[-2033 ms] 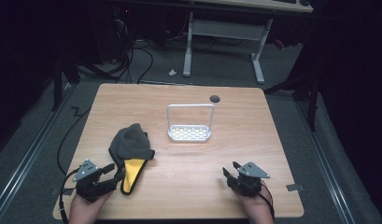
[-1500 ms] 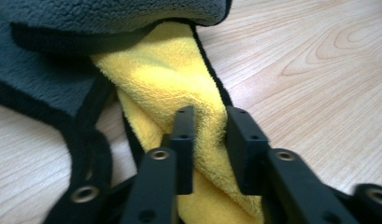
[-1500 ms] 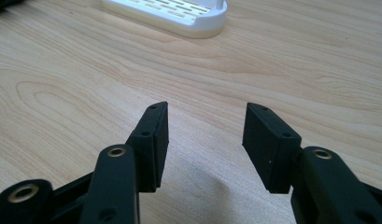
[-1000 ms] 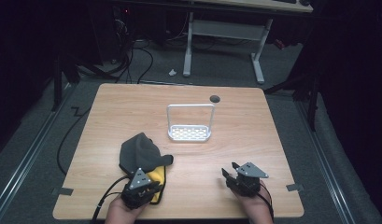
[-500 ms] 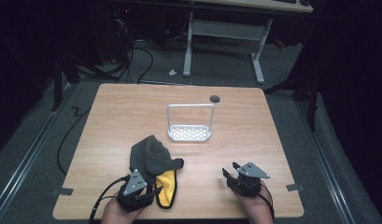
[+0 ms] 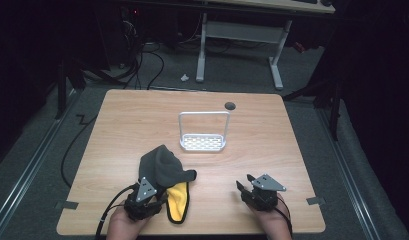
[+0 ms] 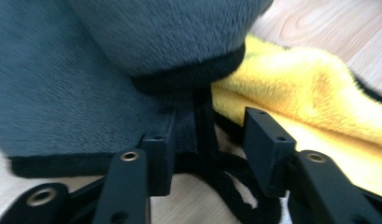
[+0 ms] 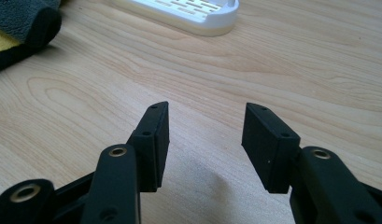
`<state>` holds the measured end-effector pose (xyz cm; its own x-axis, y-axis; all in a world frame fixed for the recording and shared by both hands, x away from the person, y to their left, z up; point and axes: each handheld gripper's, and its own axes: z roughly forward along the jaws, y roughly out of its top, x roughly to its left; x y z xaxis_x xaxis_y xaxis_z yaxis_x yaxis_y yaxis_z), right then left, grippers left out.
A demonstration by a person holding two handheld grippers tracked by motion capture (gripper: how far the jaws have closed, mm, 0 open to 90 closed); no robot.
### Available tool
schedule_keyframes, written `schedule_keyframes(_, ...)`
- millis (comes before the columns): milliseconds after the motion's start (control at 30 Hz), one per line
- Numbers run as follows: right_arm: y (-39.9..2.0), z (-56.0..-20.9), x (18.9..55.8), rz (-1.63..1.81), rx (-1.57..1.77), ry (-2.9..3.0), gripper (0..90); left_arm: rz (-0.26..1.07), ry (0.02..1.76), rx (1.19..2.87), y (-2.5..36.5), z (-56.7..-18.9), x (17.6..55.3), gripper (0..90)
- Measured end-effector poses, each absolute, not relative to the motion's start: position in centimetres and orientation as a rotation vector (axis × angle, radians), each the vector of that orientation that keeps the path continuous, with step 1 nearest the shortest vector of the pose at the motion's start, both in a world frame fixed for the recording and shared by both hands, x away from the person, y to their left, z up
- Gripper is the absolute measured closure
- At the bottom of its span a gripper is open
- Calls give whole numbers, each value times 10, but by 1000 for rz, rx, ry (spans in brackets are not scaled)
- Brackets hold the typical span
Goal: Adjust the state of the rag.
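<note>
No writing shows on the cloth (image 6: 164,170).

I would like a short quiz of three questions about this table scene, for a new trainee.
1. True or false: the right gripper holds the cloth.
2. Which colour shows on the cloth's underside? A red, B yellow, C white.
3. Fill in: the white rack stands on the ____.

Key: 1 false, its jaws are open over bare wood. 2 B. 3 table.
</note>
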<state>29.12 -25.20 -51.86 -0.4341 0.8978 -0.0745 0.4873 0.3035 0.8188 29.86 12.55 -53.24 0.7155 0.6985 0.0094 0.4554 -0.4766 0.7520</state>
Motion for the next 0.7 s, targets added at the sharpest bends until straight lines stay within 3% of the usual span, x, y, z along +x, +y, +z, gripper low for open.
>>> schedule_keyframes(233,-241,-514,287,1037,1198,2055,551,419,907,2125,128,-533,299,826)
schedule_keyframes(700,-165,-505,262,1150,981,2253,664,305,792,2115,104,-531,282,852)
